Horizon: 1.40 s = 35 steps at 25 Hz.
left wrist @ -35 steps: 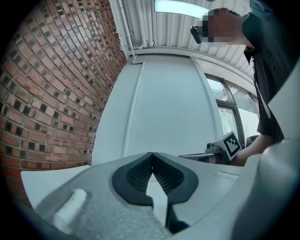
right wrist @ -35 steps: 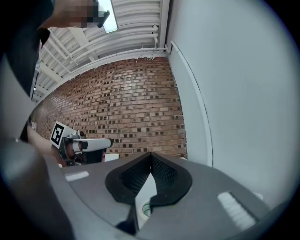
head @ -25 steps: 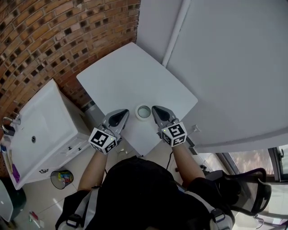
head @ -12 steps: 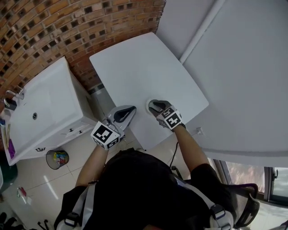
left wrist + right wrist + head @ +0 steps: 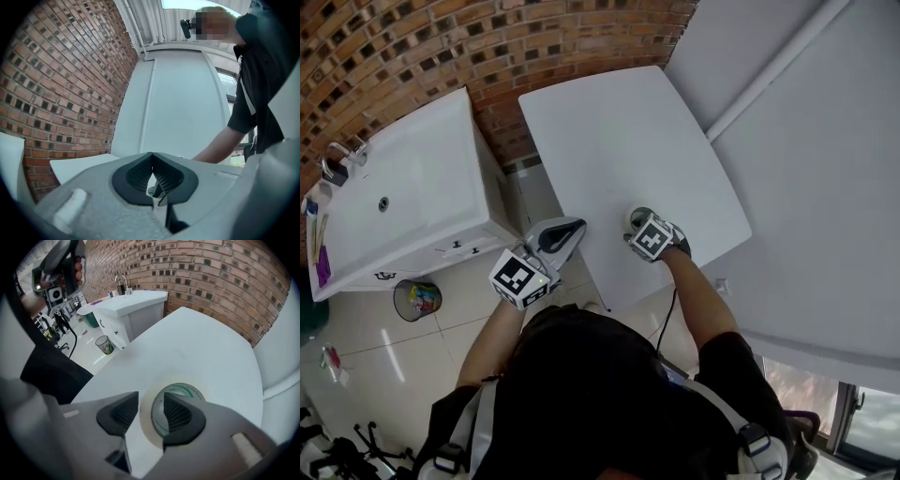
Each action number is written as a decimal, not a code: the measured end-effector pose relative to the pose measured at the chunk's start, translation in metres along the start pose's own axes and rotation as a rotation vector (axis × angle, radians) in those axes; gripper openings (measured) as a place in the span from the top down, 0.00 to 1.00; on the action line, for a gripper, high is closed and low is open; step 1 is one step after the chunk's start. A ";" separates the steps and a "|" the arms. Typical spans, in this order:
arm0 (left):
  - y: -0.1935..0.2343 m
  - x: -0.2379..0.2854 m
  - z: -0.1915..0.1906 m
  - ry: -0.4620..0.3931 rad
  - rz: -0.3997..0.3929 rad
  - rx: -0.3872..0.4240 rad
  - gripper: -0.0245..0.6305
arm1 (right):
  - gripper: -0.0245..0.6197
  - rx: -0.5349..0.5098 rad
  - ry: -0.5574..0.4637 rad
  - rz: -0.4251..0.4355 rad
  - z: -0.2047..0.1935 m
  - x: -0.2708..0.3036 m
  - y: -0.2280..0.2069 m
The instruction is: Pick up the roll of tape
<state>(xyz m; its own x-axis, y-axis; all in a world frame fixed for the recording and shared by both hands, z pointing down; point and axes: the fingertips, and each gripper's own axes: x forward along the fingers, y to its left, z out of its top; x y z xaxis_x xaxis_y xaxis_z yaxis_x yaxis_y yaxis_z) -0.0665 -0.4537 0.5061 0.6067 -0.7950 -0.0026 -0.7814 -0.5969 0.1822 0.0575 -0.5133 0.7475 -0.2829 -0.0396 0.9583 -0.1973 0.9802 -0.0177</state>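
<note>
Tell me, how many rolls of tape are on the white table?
1. The roll of tape lies flat on the white table near the person's edge; the right gripper, its jaws just opened, straddles its wall. No other shows.

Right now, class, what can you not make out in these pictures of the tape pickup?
- Roll of tape, head view: almost wholly covered by the right tongs and their marker cube.
- Right gripper view: the jaws, which have just been opening, straddle the roll's wall and hide its near side.
- Left gripper view: roll out of sight; the shut left tongs hide most of the table.
- Bin contents, head view: too small.
</note>
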 end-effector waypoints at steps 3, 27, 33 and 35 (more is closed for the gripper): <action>0.004 -0.009 -0.001 0.002 0.021 -0.005 0.96 | 0.70 -0.015 0.055 0.032 -0.003 0.008 0.004; 0.007 -0.027 -0.009 0.022 0.023 -0.022 0.96 | 0.79 0.006 -0.023 0.078 -0.004 -0.002 0.010; -0.018 -0.001 -0.009 0.035 -0.079 -0.001 0.96 | 0.79 0.329 -0.419 0.184 0.003 -0.052 0.014; -0.028 0.009 -0.007 0.037 -0.119 0.008 0.96 | 0.79 0.367 -0.540 0.203 0.004 -0.073 0.019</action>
<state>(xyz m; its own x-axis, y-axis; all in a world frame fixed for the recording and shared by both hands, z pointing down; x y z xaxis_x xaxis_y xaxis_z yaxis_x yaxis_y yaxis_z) -0.0379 -0.4435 0.5079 0.7000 -0.7140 0.0130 -0.7047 -0.6876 0.1748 0.0702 -0.4921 0.6758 -0.7575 -0.0463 0.6511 -0.3696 0.8526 -0.3694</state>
